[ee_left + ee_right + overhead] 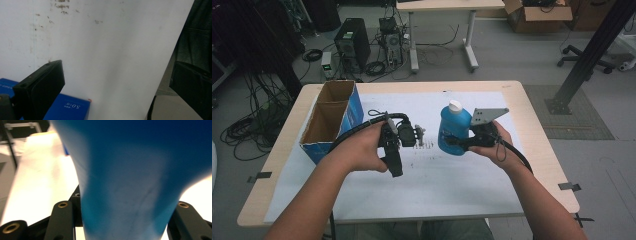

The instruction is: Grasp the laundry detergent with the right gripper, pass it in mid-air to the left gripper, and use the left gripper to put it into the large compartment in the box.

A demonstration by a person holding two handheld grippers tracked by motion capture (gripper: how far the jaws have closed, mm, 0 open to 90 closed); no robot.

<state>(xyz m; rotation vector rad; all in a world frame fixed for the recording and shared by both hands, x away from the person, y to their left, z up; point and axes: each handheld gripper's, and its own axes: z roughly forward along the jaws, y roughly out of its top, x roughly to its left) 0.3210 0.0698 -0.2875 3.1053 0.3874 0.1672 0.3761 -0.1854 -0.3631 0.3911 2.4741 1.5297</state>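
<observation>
Hidden / cut off / blurred bits

Blue bottle (130,182) in right tool view: so close it's all blur, top and base cut by frame, label unreadable; its lower side in high view sits behind the right tool (462,142) and hand (497,142). Left tool (409,135) in high view: tip too small and dark to tell jaw gap; in its own view one jaw cut at bottom-left, the other at the right edge. Blue box (67,106) there cut by bottom edge, print mostly too small to read. Marks on the surface (427,165) sheet too small to make out. Forearms cut at bottom of high view.
</observation>
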